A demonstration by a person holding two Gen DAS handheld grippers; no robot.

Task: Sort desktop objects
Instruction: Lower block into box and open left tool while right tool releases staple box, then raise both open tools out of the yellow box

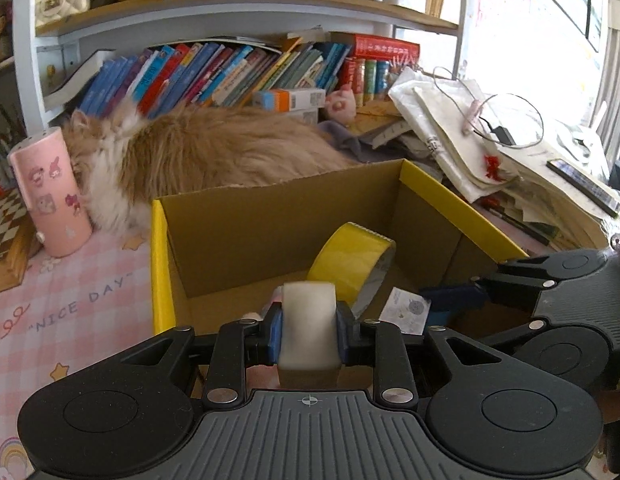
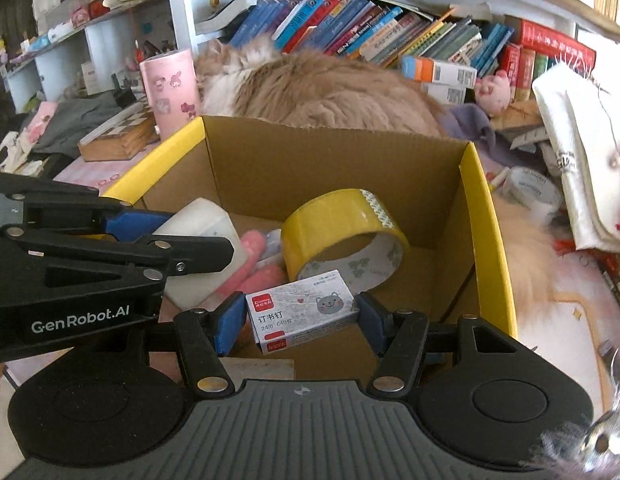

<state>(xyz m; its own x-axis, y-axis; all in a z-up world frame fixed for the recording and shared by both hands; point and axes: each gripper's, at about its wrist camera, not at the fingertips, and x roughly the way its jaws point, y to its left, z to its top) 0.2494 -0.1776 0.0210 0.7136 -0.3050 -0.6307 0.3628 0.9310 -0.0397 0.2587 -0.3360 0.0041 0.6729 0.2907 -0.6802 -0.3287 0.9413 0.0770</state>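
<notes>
White tape roll (image 1: pixel 307 326) clamped; grey cat-printed staple box (image 2: pixel 303 316) gripped.

black tool (image 2: pixel 299 320), blue pads (image 2: pixel 229 322), silver rivets.

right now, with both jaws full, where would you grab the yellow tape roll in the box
Grip the yellow tape roll across its band at the raised top edge, one jaw inside the hole and one outside, coming from above. It stands tilted on edge in the box, so the hole opens sideways and the rim is clear.

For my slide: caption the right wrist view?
Right gripper holds staple box over cardboard box containing yellow tape.
</notes>
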